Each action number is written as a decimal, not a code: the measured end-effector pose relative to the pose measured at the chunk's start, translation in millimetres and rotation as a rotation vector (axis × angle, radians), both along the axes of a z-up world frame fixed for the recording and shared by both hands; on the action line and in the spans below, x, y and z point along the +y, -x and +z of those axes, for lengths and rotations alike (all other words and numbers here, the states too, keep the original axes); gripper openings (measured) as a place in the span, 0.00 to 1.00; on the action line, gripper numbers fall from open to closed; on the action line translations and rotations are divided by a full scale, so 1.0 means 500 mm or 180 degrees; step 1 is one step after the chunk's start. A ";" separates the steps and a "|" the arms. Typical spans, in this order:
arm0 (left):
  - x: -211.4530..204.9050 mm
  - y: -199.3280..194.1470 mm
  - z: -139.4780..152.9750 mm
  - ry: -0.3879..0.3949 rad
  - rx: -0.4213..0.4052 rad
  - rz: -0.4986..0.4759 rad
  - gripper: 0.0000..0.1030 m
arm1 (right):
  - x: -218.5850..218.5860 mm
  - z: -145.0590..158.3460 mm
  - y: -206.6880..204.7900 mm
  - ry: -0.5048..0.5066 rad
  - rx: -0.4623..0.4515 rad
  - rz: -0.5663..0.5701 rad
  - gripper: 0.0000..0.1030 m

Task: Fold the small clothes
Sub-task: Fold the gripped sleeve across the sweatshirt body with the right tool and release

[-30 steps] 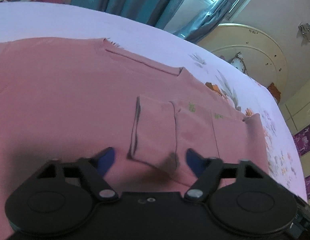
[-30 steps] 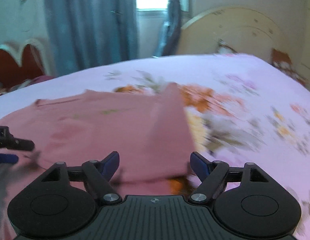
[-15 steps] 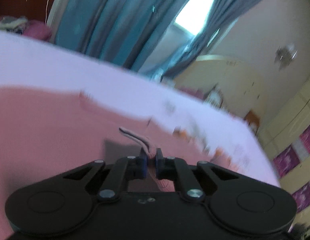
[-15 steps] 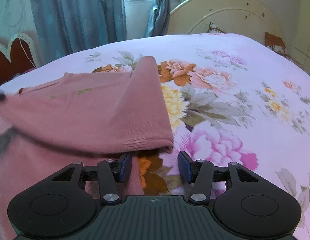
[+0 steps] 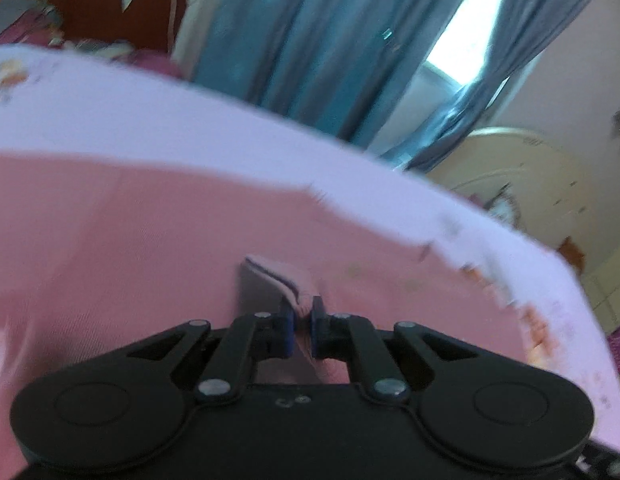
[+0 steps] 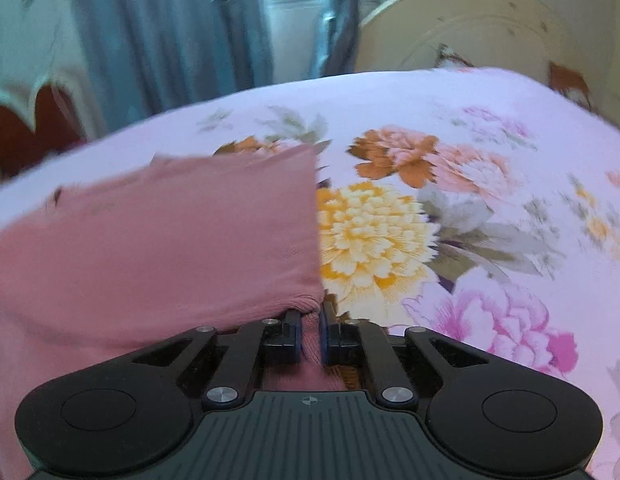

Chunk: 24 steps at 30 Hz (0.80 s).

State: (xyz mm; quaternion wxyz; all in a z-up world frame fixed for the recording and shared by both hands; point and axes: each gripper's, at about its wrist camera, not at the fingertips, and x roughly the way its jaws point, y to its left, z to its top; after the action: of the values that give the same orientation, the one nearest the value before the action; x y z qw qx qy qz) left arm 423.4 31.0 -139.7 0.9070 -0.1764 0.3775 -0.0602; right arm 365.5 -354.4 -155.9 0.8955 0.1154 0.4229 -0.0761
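Left tool (image 5: 303,322) clamped on a raised fold of the pink garment (image 5: 130,240). Right tool (image 6: 309,334) just closed, pinching its ribbed corner. Garment lies on floral bed (image 6: 490,120), bare sheet right.

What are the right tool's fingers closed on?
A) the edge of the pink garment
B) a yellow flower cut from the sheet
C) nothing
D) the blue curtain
A: the right gripper pinches the ribbed edge of the pink garment lying on the flowered sheet.

floral bedsheet (image 6: 490,128) | blue curtains (image 5: 310,48) | cream headboard (image 6: 470,28) | window (image 5: 462,36)
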 end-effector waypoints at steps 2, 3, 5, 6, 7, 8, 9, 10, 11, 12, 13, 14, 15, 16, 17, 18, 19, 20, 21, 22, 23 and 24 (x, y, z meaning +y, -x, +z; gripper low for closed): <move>-0.001 -0.001 -0.035 -0.0110 0.0120 0.0000 0.07 | -0.015 -0.006 0.013 -0.0107 0.0024 -0.0036 0.07; -0.001 -0.004 -0.046 -0.0137 0.0164 -0.0005 0.07 | -0.013 -0.002 0.017 -0.0074 0.0037 -0.0010 0.07; -0.008 -0.005 -0.046 -0.0212 0.0140 -0.0033 0.11 | -0.011 0.004 0.021 -0.0050 0.0080 0.0062 0.07; -0.011 -0.005 -0.039 -0.0283 0.0137 -0.0020 0.15 | -0.012 0.008 0.025 -0.0041 0.0092 0.0081 0.08; -0.010 -0.003 -0.029 -0.0324 0.0134 0.0010 0.25 | -0.014 0.012 0.030 -0.0058 0.0089 0.0091 0.08; -0.007 0.001 -0.019 -0.0386 0.0117 0.0081 0.36 | -0.018 0.017 0.036 -0.0094 0.0098 0.0103 0.08; -0.003 0.005 -0.015 -0.0435 0.0068 0.0132 0.45 | -0.023 0.024 0.041 -0.0123 0.0096 0.0094 0.08; -0.002 0.009 -0.001 -0.0488 -0.0020 0.0168 0.63 | -0.027 0.032 0.046 -0.0134 0.0060 0.0076 0.09; -0.005 0.016 0.015 -0.0562 -0.0163 0.0186 0.69 | -0.033 0.042 0.048 -0.0116 0.0001 0.0049 0.18; -0.012 0.018 0.028 -0.0628 -0.0268 0.0153 0.68 | -0.037 0.051 0.048 -0.0087 -0.0070 0.0012 0.40; -0.020 0.017 0.040 -0.0653 -0.0323 0.0082 0.69 | -0.042 0.061 0.044 -0.0040 -0.0166 -0.0016 0.51; -0.037 0.009 0.045 -0.0660 -0.0353 -0.0036 0.69 | -0.045 0.068 0.037 0.0010 -0.0236 -0.0010 0.60; -0.052 0.001 0.047 -0.0658 -0.0360 -0.0137 0.69 | -0.046 0.072 0.023 0.0041 -0.0258 0.0020 0.60; -0.067 -0.008 0.045 -0.0656 -0.0351 -0.0213 0.69 | -0.049 0.073 0.008 0.0025 -0.0256 0.0045 0.60; -0.079 -0.019 0.038 -0.0655 -0.0328 -0.0260 0.68 | -0.051 0.072 -0.009 -0.0022 -0.0261 0.0066 0.59; -0.090 -0.027 0.034 -0.0645 -0.0305 -0.0288 0.68 | -0.053 0.068 -0.025 -0.0044 -0.0249 0.0080 0.59; -0.098 -0.033 0.030 -0.0621 -0.0287 -0.0319 0.68 | -0.050 0.065 -0.045 -0.0047 -0.0228 0.0085 0.59; -0.108 -0.041 0.025 -0.0620 -0.0275 -0.0353 0.68 | -0.048 0.061 -0.065 -0.0063 -0.0219 0.0088 0.59; -0.113 -0.040 0.013 -0.0648 -0.0262 -0.0388 0.68 | -0.047 0.057 -0.084 -0.0068 -0.0208 0.0090 0.59; -0.115 -0.043 0.009 -0.0676 -0.0255 -0.0411 0.68 | -0.044 0.051 -0.105 -0.0059 -0.0199 0.0098 0.59; -0.121 -0.054 0.003 -0.0717 -0.0237 -0.0425 0.68 | -0.041 0.044 -0.124 -0.0047 -0.0179 0.0119 0.54; -0.122 -0.059 -0.002 -0.0735 -0.0223 -0.0425 0.68 | -0.038 0.036 -0.146 -0.0052 -0.0140 0.0141 0.46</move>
State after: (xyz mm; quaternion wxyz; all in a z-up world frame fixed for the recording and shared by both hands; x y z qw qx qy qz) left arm 452.9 -30.2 -140.8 0.9279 -0.0430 0.3610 -0.0828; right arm 438.6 -373.3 -137.7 0.9052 0.1149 0.4062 -0.0502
